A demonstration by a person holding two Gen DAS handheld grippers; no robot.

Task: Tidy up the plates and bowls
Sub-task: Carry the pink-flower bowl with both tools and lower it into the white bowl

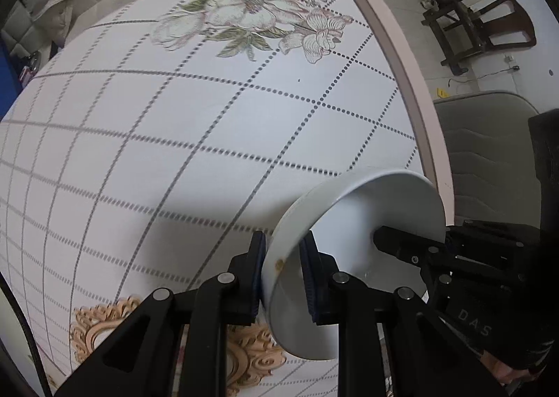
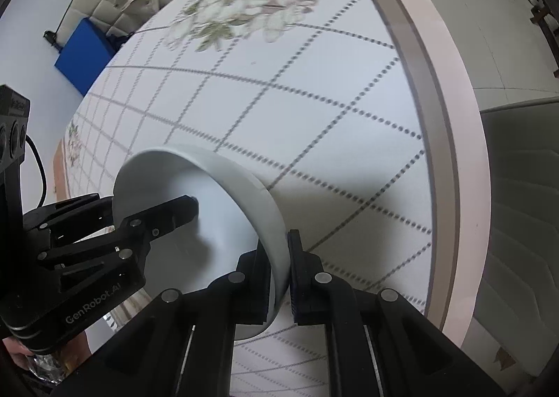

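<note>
The left gripper (image 1: 282, 264) pinches the near rim of a white bowl (image 1: 367, 208), one finger outside the wall, one inside. The right gripper (image 2: 278, 267) clamps the opposite rim the same way, wall between its pads. The bowl is tilted on edge between the two grippers, over the checked tablecloth (image 1: 174, 124). Beyond the fingers lies a printed flower (image 1: 251, 13), then the table's pink edge (image 2: 450, 117).

Both the right claw (image 2: 279, 264) and left claw (image 2: 181, 208) pinch the white bowl's (image 2: 223, 187) rim above the tablecloth (image 2: 332, 110).
</note>
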